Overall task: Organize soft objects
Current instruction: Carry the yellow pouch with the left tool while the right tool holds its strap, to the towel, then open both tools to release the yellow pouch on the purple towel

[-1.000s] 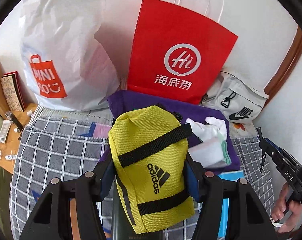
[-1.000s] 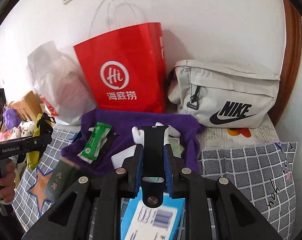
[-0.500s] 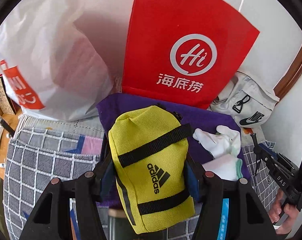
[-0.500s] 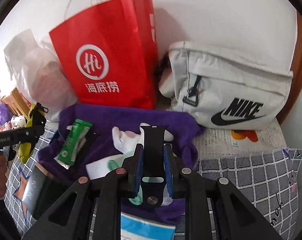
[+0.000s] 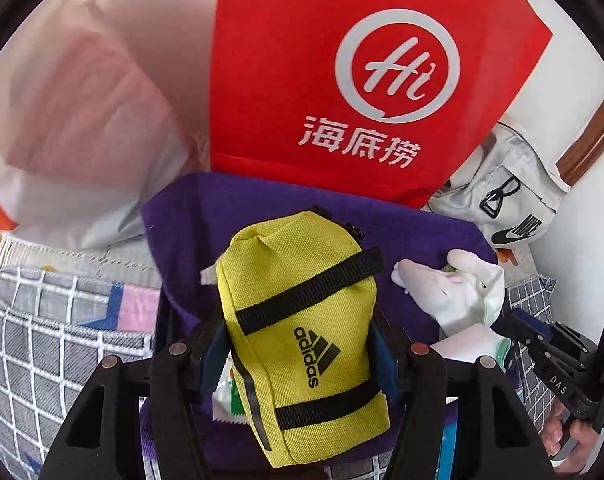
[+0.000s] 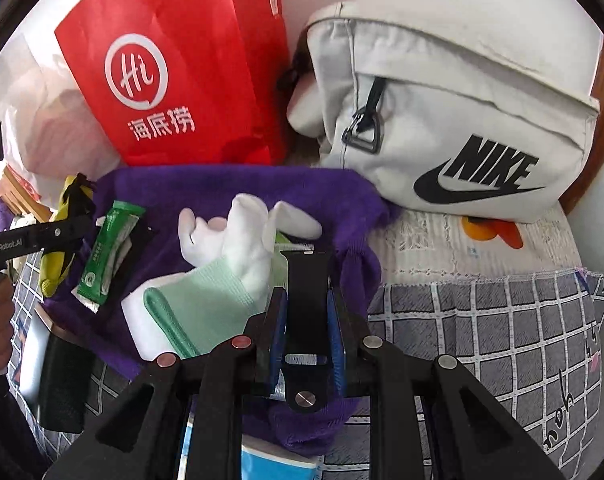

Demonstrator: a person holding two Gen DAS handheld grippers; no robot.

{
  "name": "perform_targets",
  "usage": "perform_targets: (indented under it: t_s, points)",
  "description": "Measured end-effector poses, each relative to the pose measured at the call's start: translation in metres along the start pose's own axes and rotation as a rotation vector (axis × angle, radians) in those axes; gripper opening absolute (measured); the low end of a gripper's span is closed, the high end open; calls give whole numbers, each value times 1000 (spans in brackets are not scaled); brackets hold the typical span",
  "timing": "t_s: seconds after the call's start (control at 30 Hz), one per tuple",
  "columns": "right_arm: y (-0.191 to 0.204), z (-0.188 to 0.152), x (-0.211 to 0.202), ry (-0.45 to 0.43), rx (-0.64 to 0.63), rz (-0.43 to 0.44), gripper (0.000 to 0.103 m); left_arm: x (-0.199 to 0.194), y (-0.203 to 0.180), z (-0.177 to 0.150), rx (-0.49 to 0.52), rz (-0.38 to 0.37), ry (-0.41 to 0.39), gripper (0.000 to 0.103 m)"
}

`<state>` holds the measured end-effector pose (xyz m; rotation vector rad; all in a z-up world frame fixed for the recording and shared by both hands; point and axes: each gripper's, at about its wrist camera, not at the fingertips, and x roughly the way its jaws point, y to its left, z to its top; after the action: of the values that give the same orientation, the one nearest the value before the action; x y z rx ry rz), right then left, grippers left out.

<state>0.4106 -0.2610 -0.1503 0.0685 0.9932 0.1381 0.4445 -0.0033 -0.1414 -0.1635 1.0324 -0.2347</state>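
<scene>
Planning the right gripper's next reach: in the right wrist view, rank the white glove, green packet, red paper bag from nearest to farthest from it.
From the right gripper:
1. White glove, just ahead-left on the purple cloth.
2. Green packet, farther left on the cloth.
3. Red paper bag, standing at the back.

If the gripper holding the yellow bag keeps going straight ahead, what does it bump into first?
Probably the purple cloth under and ahead of the left gripper and its yellow bag. The red paper bag stands behind it; depth is unclear.
</scene>
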Motion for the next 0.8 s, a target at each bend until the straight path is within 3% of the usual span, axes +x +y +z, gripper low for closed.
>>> perform_targets:
  t_s: [0.1,0.53,0.6,0.73,0.8]
  points:
    - [-1,-1,5,18,9,30,21,7,-1,-1,7,-13,22,60]
    - [1,-4,16,51,-8,17,21,30,-11,-8,14,-58,92,65]
    - [2,-4,16,53,-8,37,25,33,-13,-9,21,-57,103,68]
    - [5,-3,10,33,-16,7,48,37,-22,-10,52,-16,119,74]
    - [6,-1,4,23,-18,7,48,34,-25,-11,58,-17,121,80]
